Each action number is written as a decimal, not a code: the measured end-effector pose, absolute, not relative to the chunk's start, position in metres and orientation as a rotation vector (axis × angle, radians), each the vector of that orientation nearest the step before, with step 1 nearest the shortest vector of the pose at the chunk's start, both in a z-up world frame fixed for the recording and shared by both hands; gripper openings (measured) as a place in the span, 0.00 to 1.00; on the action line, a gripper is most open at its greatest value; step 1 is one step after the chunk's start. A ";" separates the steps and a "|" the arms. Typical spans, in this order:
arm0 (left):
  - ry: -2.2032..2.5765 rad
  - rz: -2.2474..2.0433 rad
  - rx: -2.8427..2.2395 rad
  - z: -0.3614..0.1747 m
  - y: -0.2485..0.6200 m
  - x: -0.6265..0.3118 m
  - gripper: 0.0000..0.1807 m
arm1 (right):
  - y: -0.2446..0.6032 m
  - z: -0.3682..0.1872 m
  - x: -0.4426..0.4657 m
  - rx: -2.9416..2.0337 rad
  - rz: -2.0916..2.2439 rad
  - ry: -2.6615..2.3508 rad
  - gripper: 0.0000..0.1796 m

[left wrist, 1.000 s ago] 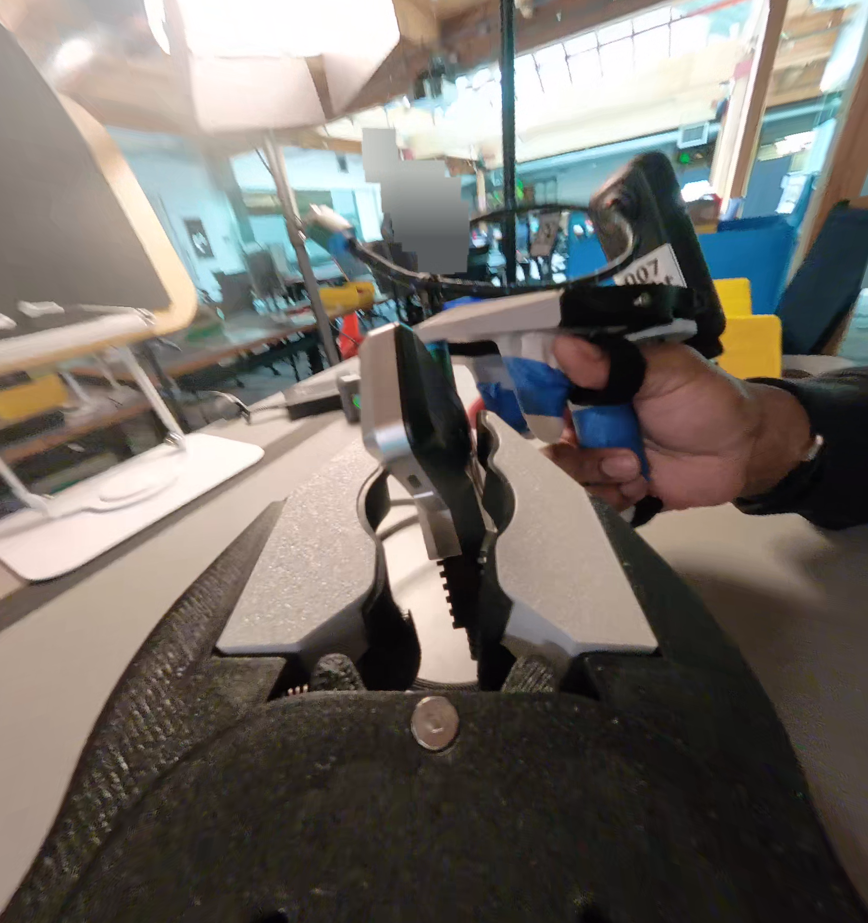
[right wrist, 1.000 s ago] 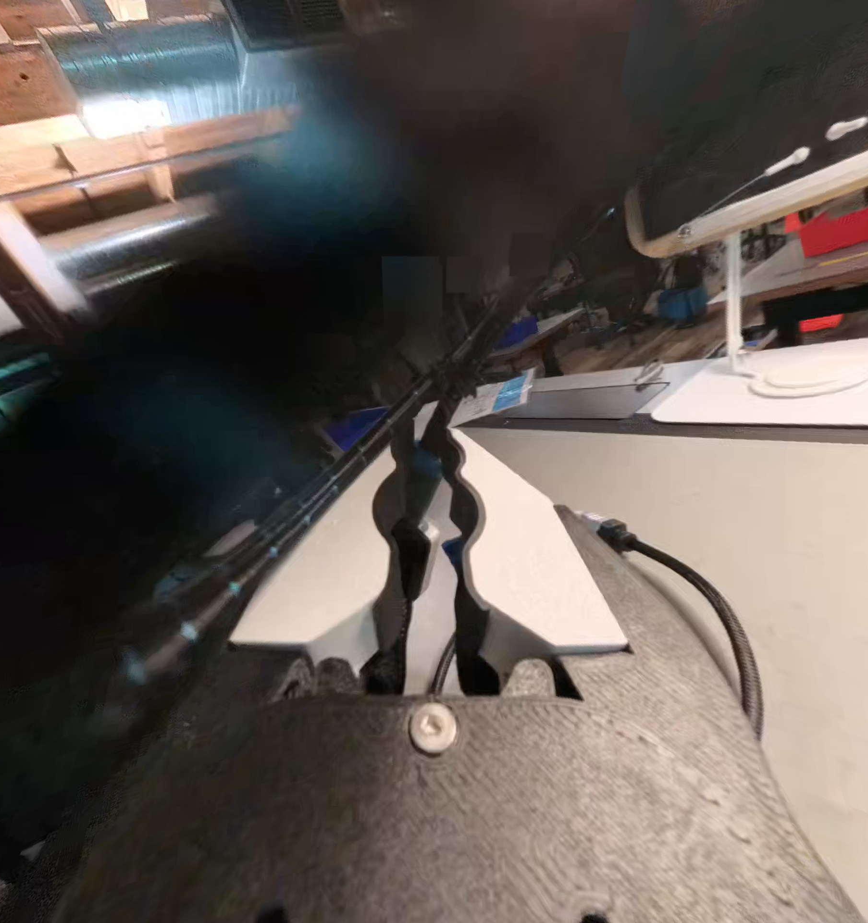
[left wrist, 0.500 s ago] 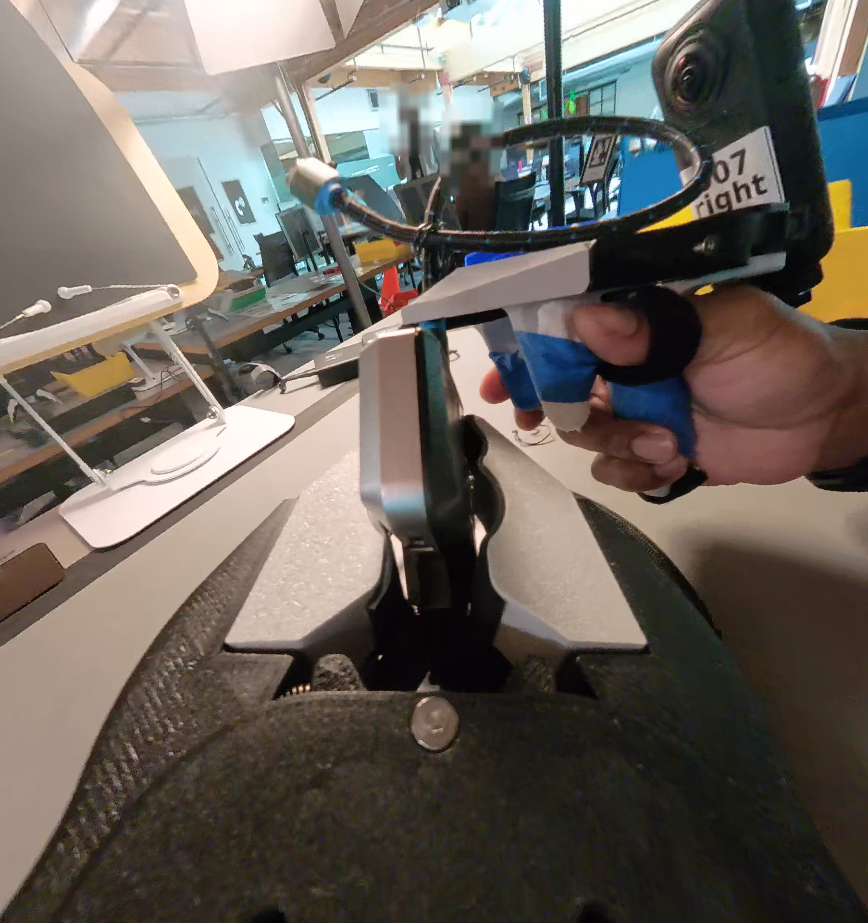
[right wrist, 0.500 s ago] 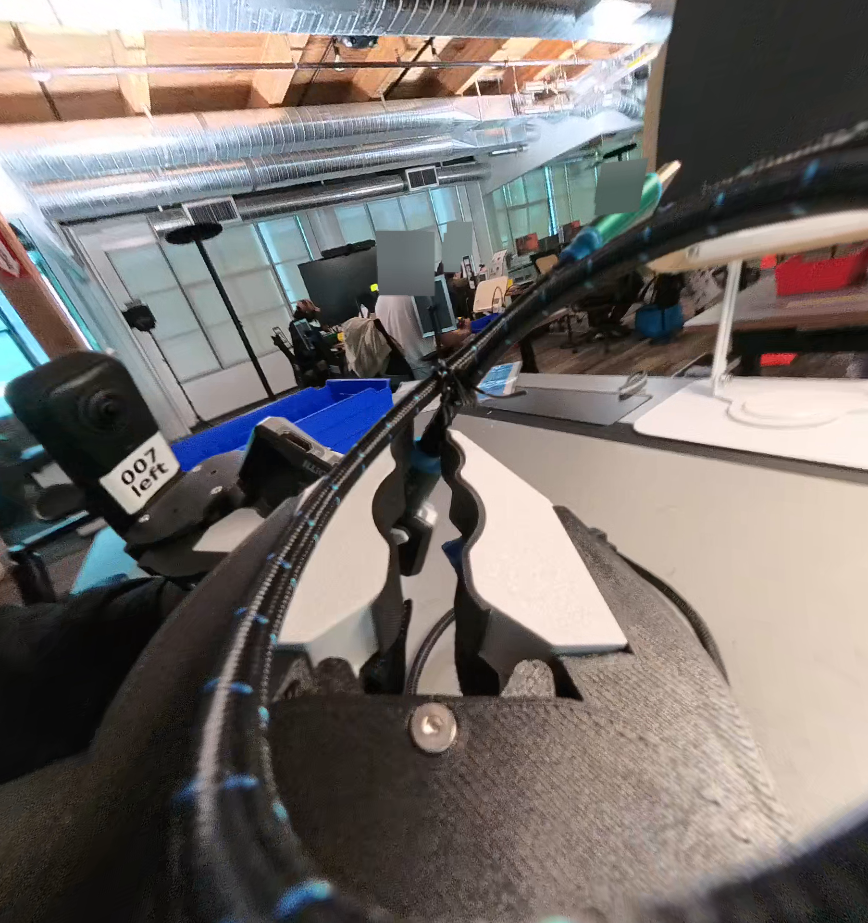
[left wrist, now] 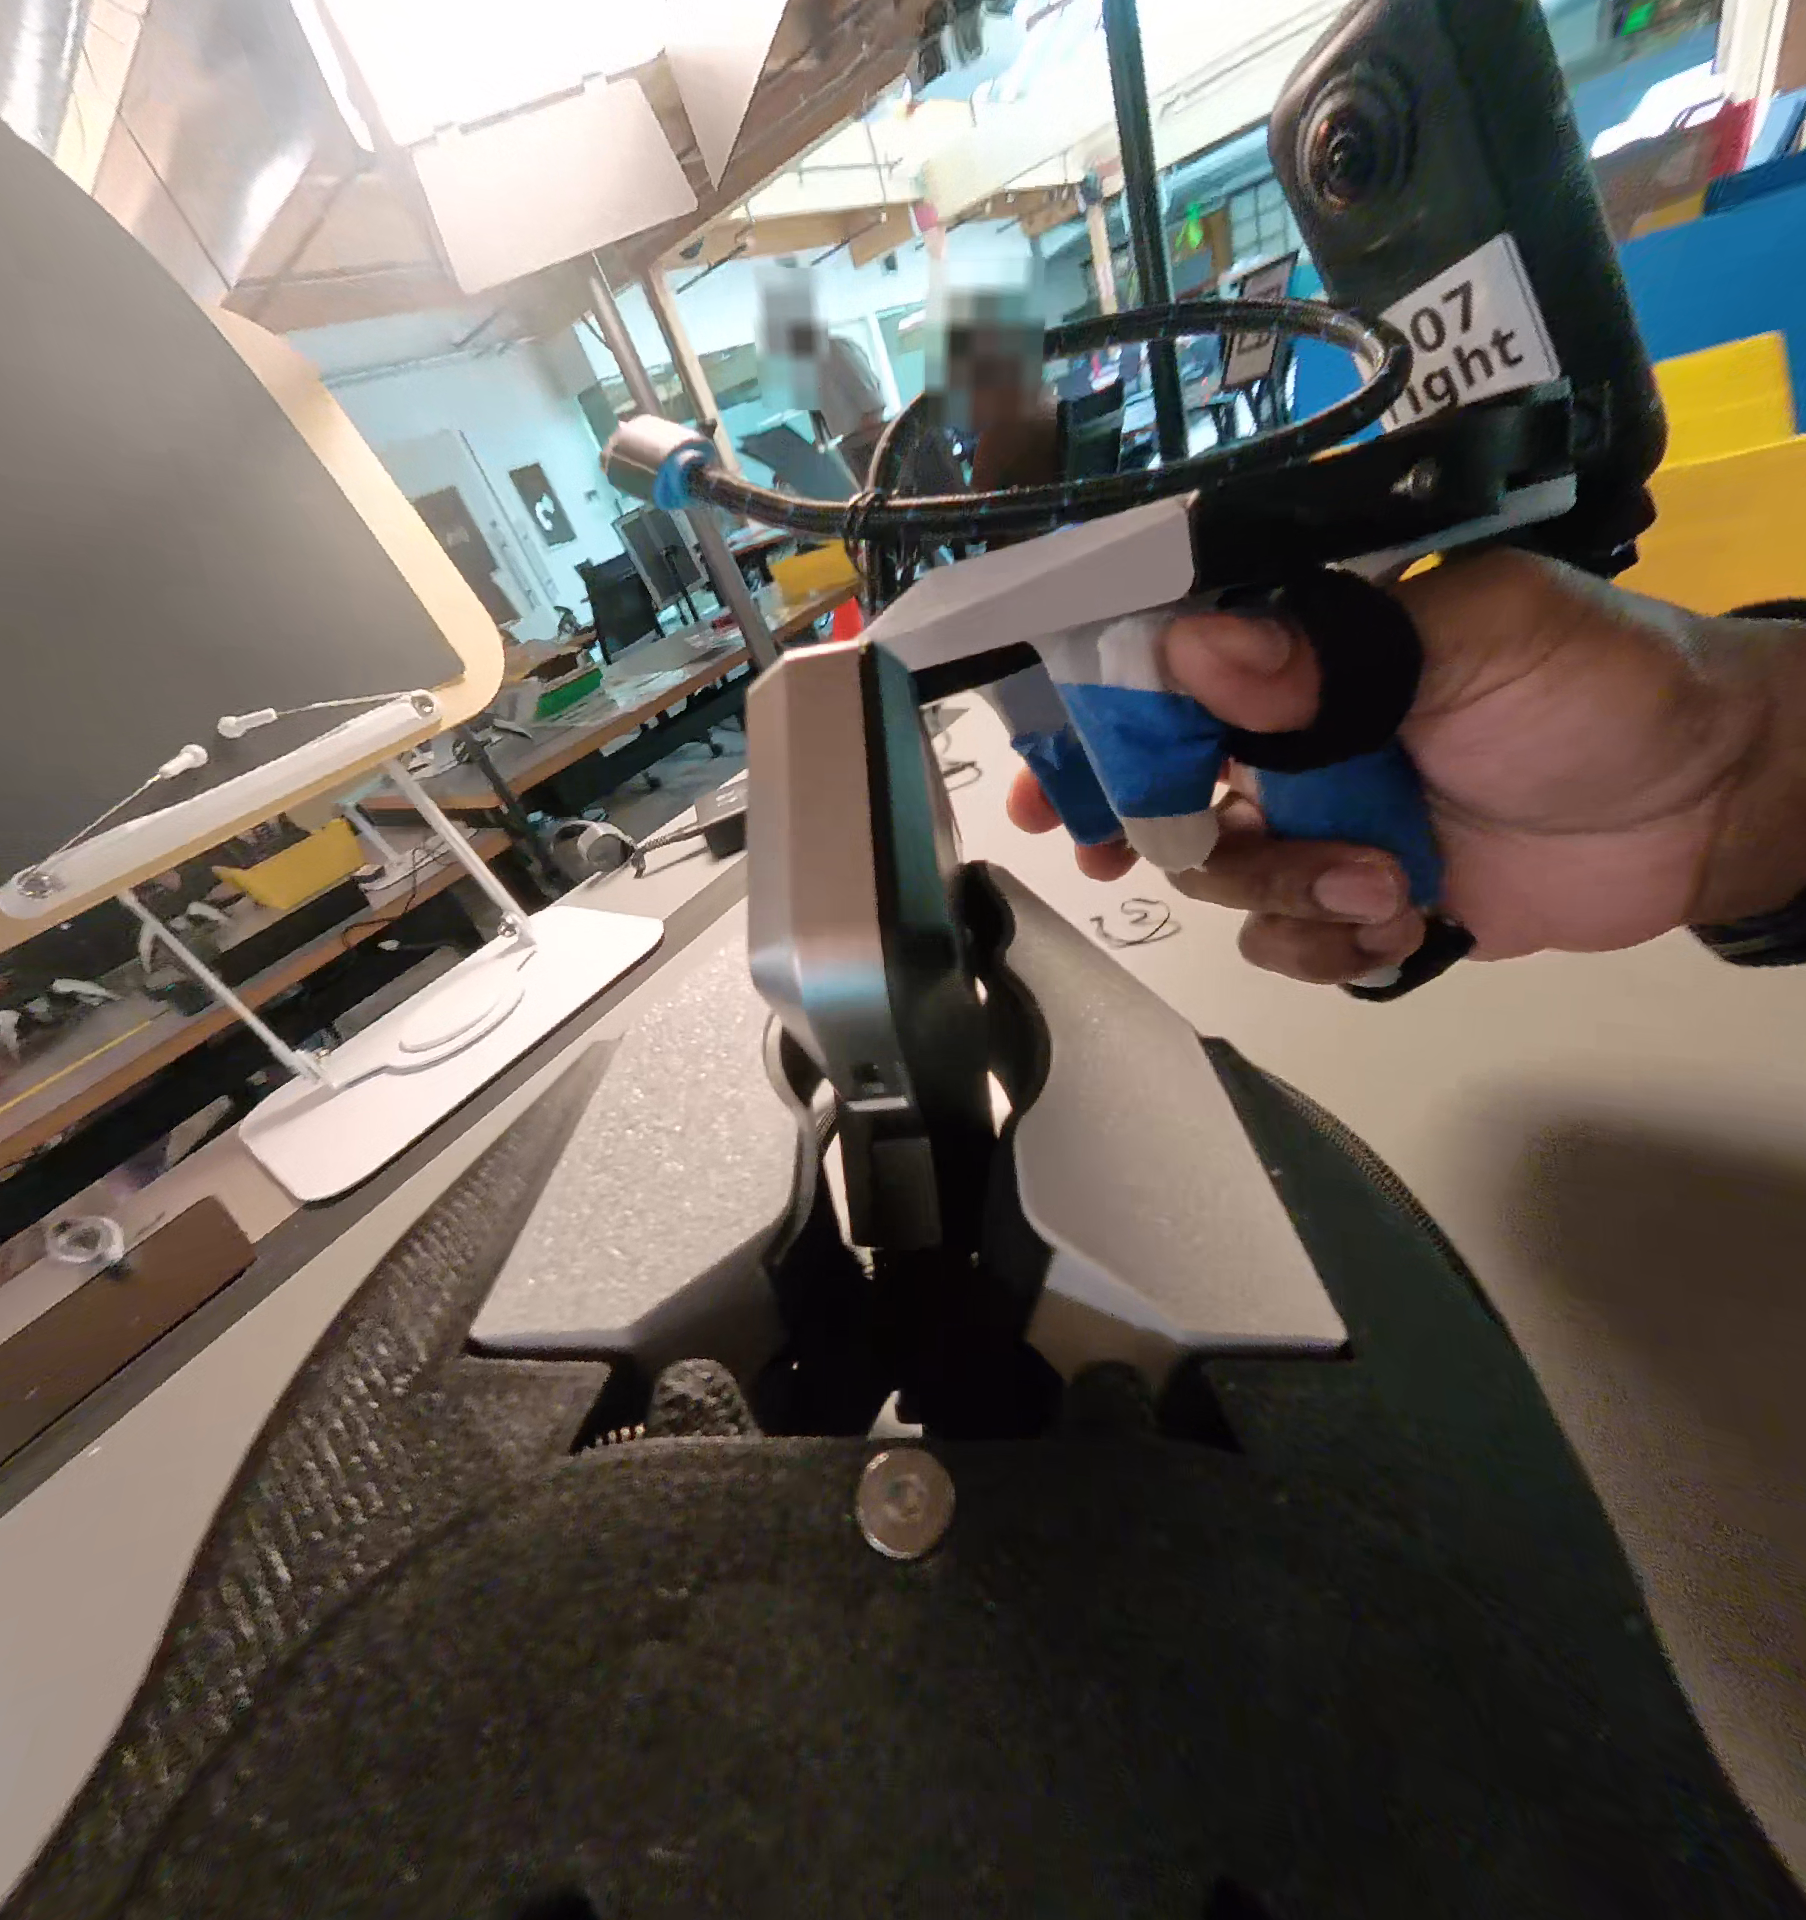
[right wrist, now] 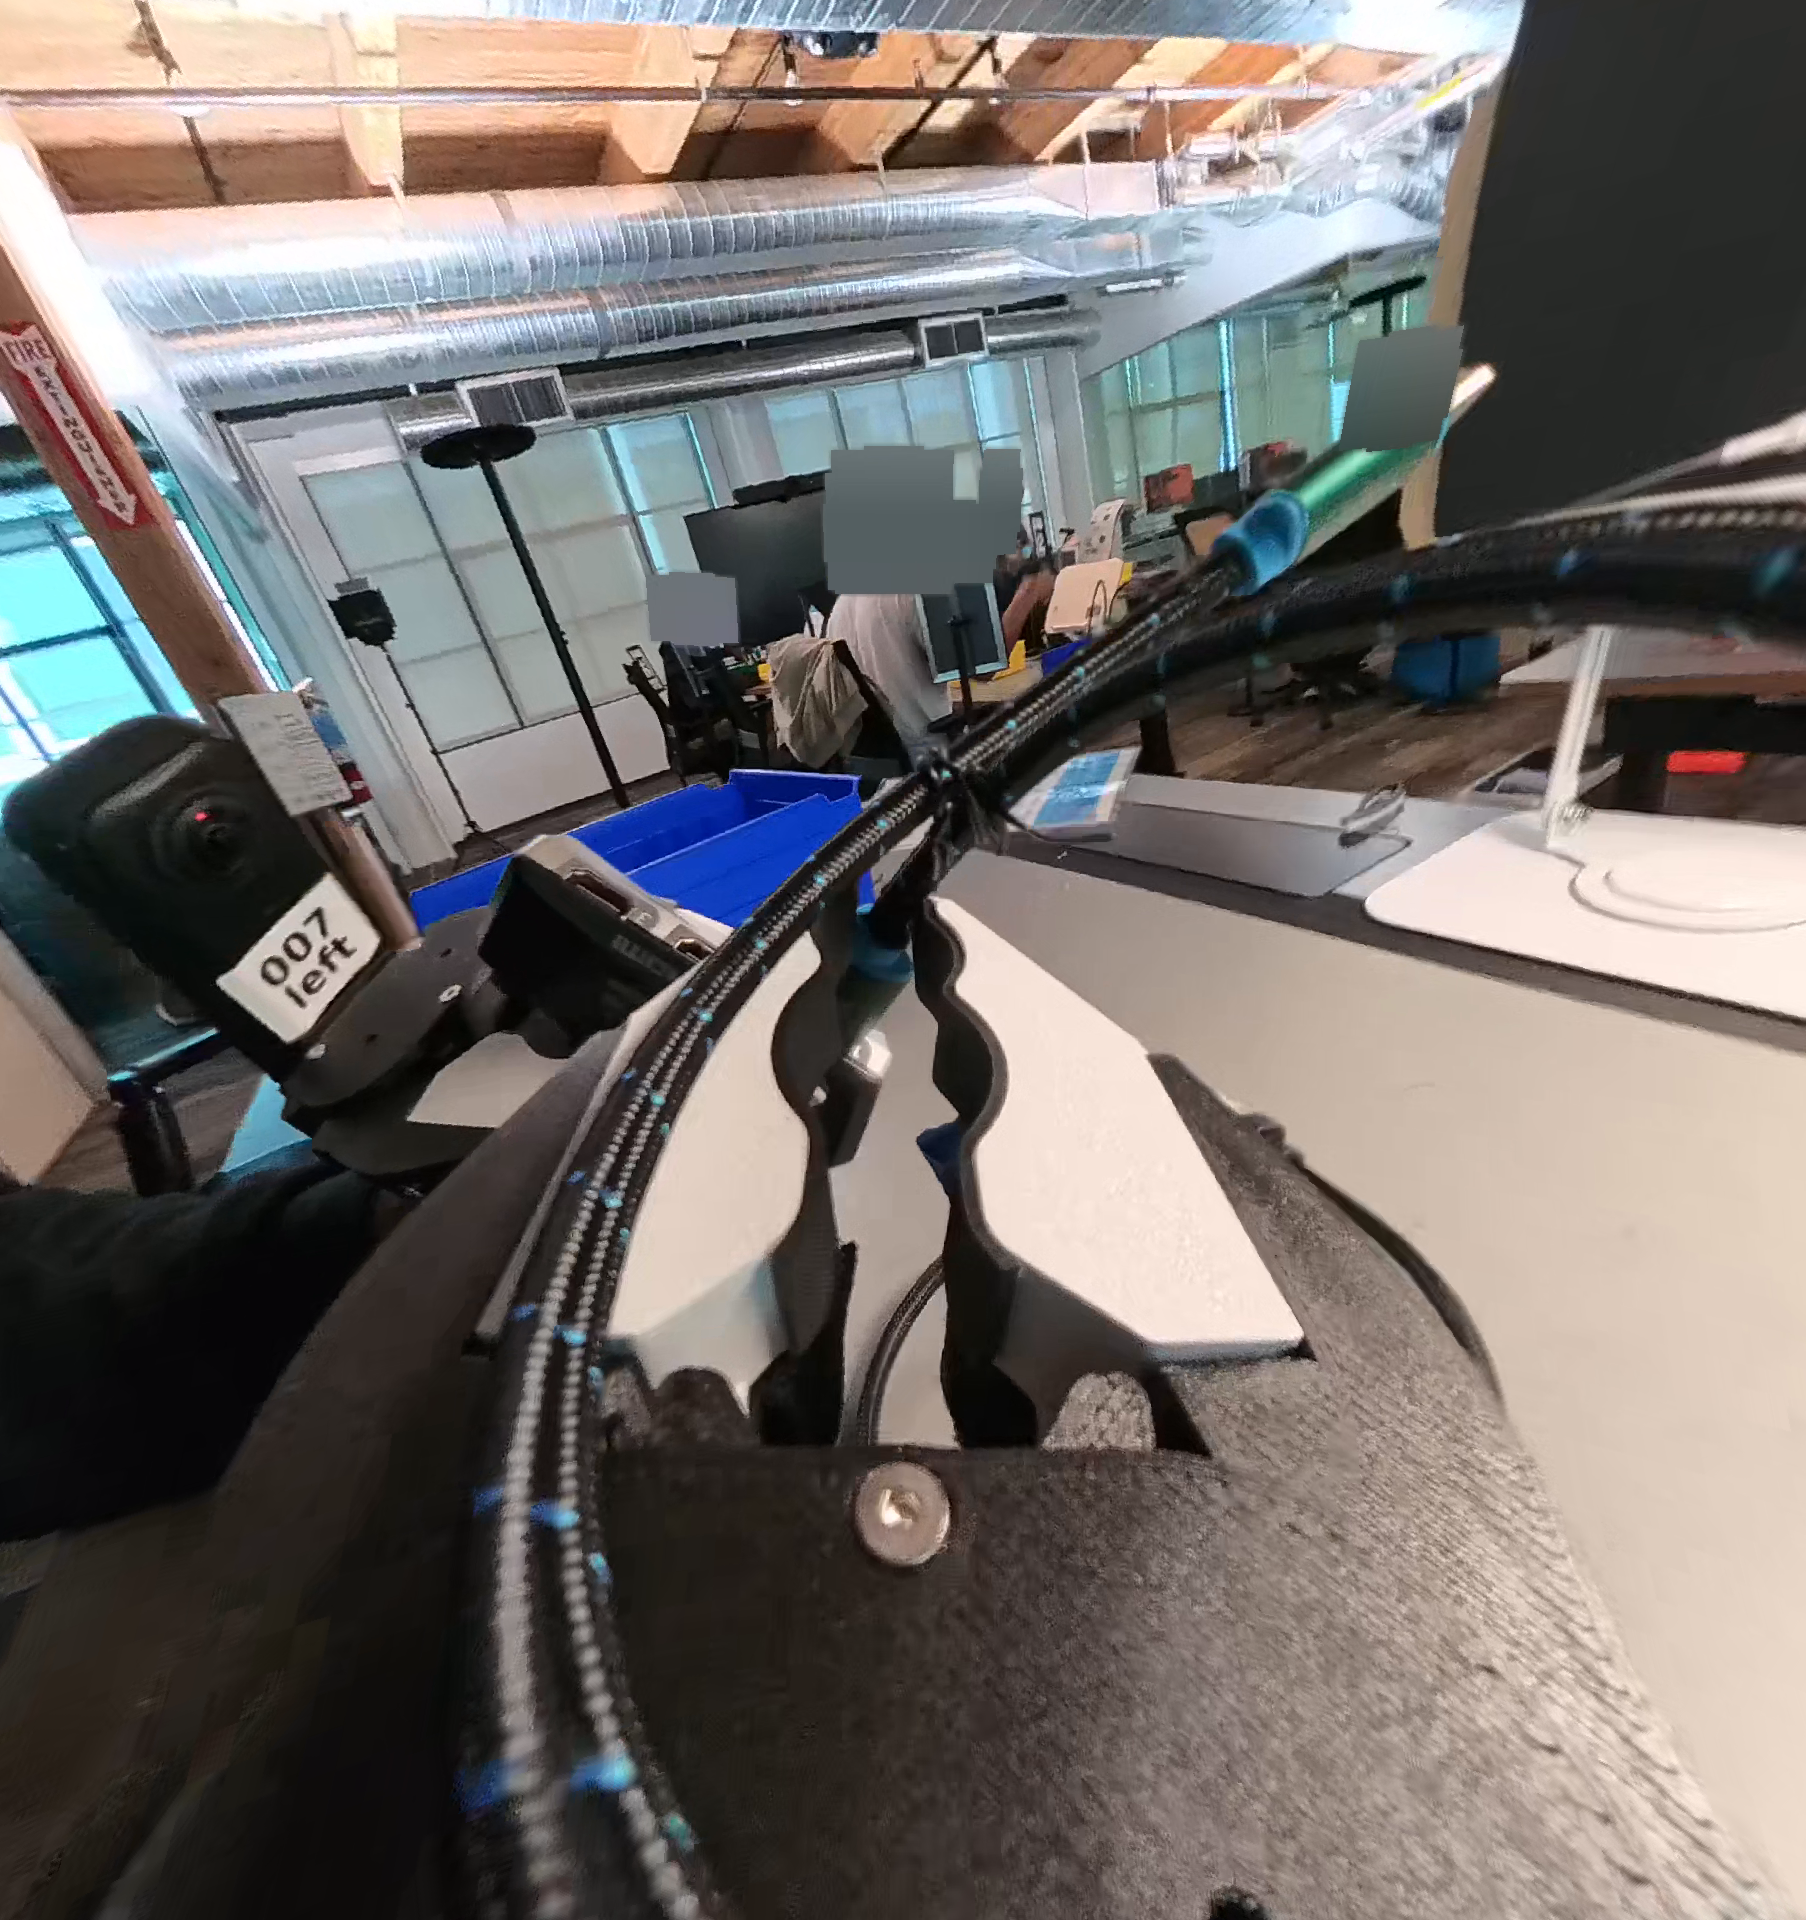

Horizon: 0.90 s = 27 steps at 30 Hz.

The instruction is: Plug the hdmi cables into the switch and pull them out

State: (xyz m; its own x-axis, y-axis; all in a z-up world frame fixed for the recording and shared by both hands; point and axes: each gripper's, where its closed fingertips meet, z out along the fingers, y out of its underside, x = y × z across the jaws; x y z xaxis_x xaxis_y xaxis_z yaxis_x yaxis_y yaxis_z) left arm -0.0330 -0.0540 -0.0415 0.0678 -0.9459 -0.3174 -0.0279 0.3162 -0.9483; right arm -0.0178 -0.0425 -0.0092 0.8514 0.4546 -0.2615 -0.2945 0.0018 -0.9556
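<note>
My left gripper [left wrist: 878,956] is shut on the HDMI switch [left wrist: 816,852], a silver and black box held upright on edge above the table. A hand holds my right gripper [left wrist: 909,644] just past the switch's top. In the right wrist view my right gripper [right wrist: 883,925] is shut on a black HDMI plug [right wrist: 857,1091] with a blue collar. Its braided black cable [right wrist: 670,1091] loops over the gripper body. The cable's free plug [left wrist: 660,468] hangs in the air. The switch [right wrist: 577,935] in the left gripper shows at the left, apart from the held plug.
A grey table [left wrist: 1605,1195] lies below both grippers. A white stand [left wrist: 442,1029] carrying a dark panel sits at its far edge, also in the right wrist view [right wrist: 1605,894]. A brown pad [left wrist: 99,1299] lies beside it. A blue bin [right wrist: 733,831] stands beyond the left gripper. Less than 4 cm separates the two grippers' tips.
My left fingers have closed in on the switch, which now stands more upright. The right gripper has risen and come nearer, over the switch's top. The cable loop has swung up.
</note>
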 end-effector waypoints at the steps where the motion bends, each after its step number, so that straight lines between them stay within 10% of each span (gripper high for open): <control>1: 1.312 -0.893 -1.022 -0.044 -0.052 -0.032 0.13 | -0.042 -0.011 -0.017 -1.464 0.603 -0.124 0.05; 27: 1.320 -0.920 -1.029 -0.045 -0.051 -0.032 0.12 | -0.044 -0.009 -0.016 -1.465 0.574 -0.183 0.03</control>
State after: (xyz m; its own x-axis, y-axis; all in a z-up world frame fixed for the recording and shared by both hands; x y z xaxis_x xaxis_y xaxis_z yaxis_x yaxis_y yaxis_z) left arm -0.0320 -0.0505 -0.0453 0.0536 -0.9505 -0.3059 -0.0418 0.3040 -0.9518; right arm -0.0164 -0.0436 -0.0088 0.8533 0.4706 -0.2245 -0.2546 0.0003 -0.9671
